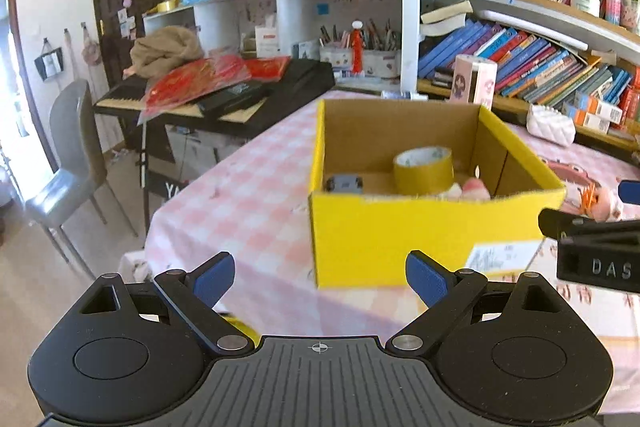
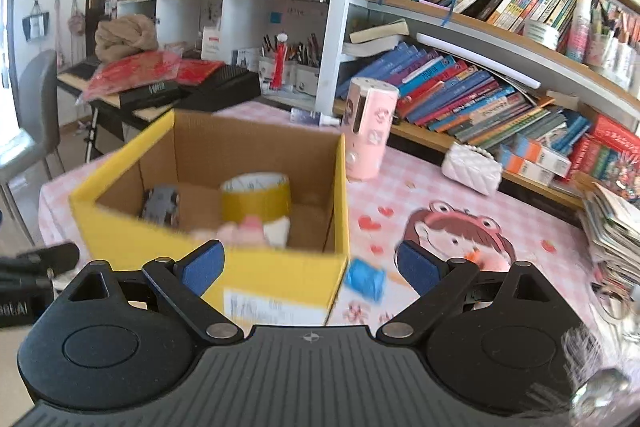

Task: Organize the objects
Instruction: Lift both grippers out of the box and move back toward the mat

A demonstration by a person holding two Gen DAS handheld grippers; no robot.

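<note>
Bright daylight from the left, blown out to white at the doorway (image 1: 8, 75). Strong fisheye bending at the edges, curved wooden bookshelves (image 2: 520, 39). Motion blur on the yellow cardboard box (image 2: 280, 279) and the small blue object (image 2: 364, 281) beside it. Soft shadow on the pink checked tablecloth (image 1: 248, 187).

Yellow box (image 1: 424, 239) stands open-topped on the checked tablecloth (image 1: 248, 195); way in from above is unobstructed. Floor inside partly taken: tape roll (image 1: 424, 171) centre, small grey toy car (image 1: 345, 183) at left, pink item (image 1: 476, 187) near front wall. Bare cloth left of box. Right of it, a blue object (image 2: 364, 281) just beside the corner, pink canister (image 2: 370, 131) behind.
</note>
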